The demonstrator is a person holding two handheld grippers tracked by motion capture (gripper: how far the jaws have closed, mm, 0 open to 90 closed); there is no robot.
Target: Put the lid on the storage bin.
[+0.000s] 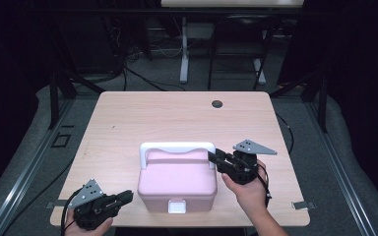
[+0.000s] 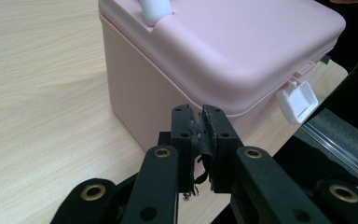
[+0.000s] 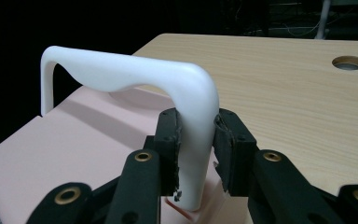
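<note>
I'm looking at the pink box [image 1: 177, 184] sitting near the front edge of the table [image 1: 128, 118], lid down, white latch [image 1: 176, 207] facing me. Right gripper [image 1: 211, 157] is clamping the white handle [image 1: 177, 147] at its right upright; in the right gripper view I'm seeing the pads [image 3: 170, 135] pressing both sides of that leg [image 3: 196, 140], handle standing upright. Left gripper [image 1: 128, 196] is sitting just beside the box's front-left corner, not touching it. Its jaws are pinched together with nothing between them; the box wall [image 2: 140, 88] is showing behind them.
</note>
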